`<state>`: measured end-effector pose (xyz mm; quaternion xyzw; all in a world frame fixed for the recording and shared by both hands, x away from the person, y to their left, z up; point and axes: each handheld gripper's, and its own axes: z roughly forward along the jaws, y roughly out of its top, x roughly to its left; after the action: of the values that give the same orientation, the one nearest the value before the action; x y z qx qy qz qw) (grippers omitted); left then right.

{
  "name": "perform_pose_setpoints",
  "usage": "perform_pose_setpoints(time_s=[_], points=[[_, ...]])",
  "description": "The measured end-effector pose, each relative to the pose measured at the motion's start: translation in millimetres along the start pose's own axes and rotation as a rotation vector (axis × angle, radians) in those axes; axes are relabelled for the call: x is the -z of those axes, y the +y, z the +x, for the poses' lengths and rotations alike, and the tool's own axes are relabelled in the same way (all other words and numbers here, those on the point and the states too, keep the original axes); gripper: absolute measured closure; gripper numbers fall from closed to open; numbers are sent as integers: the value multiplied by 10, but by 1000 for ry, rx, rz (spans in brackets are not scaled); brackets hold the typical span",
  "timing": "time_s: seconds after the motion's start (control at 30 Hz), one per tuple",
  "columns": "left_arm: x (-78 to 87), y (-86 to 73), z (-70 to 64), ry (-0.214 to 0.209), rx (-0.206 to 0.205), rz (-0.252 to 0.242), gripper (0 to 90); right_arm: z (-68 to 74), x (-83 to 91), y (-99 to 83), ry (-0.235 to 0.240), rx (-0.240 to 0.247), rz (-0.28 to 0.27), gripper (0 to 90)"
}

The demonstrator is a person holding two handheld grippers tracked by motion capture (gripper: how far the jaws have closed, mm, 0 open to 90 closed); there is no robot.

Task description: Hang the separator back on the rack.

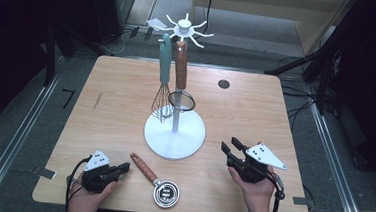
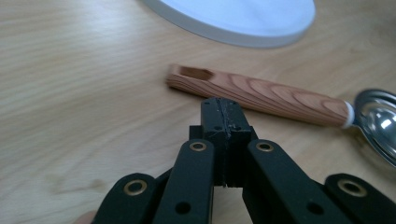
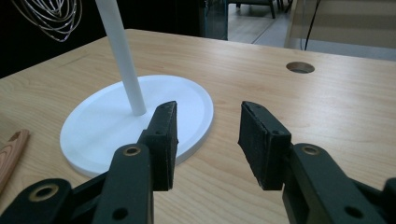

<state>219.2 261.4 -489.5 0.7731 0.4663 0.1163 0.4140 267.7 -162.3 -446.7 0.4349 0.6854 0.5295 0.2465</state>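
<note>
A white utensil stand rises at the table's middle, its round base wide and flat. From its top hooks hang a teal-handled whisk and a wooden-handled strainer. A wooden-handled metal scoop lies flat near the front edge; its handle lies just beyond my left gripper, which is shut on nothing. My right gripper rests at the front right, open and empty, pointing toward the stand's base.
The wooden table has a round cable hole at the back right. Dark equipment and cables surround the table on the floor. A hand holds each gripper at the front edge.
</note>
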Motion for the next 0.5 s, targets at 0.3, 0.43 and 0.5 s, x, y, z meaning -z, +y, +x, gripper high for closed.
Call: perform_pose_setpoints(time_s=[0.3,0.43,0.5], points=[[-163,20,-350,-91,-54,67,900,120,36,-87,45,-54,-37,486],[-252,16,-447,-118,-55,77,900,174,14,-100,60,-43,-6,497],[-285,20,-477,-134,-51,74,900,204,-6,-115,72,-46,5,493]])
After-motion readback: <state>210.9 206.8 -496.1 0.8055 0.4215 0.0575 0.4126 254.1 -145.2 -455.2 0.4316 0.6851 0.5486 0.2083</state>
